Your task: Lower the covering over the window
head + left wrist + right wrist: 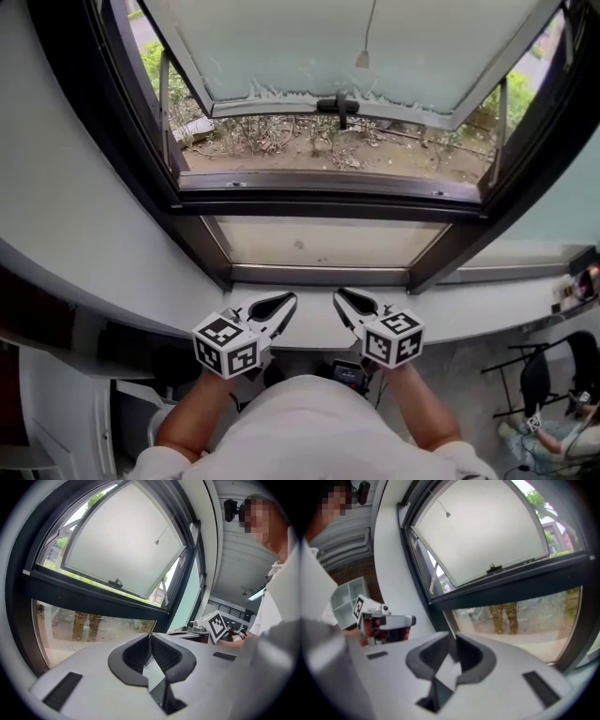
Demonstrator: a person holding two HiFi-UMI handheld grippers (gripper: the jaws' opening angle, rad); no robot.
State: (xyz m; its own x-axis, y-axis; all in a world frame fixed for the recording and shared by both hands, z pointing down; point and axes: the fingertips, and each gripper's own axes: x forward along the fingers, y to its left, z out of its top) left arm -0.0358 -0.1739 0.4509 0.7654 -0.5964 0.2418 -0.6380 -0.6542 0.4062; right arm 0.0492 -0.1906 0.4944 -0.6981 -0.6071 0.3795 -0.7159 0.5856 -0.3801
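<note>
The window [328,178] has a dark frame, and its frosted sash [347,42] is tilted outward. A thin pull cord with a small cone-shaped end [362,58] hangs in front of the sash; the cord end [157,542] also shows in the left gripper view and the cord end [447,513] in the right gripper view. No blind or shade is in view. My left gripper [289,299] and right gripper [338,295] are side by side over the white sill, far below the cord. Both sets of jaws meet at the tips with nothing between them, the left gripper [150,637] and the right gripper [453,641].
A black handle [339,105] sits on the sash's lower edge. The white sill [469,319] runs under the fixed lower pane [319,239]. Below right stand a folding chair [536,375] and a seated person [562,436]. A grey shelf unit [347,597] is at the left.
</note>
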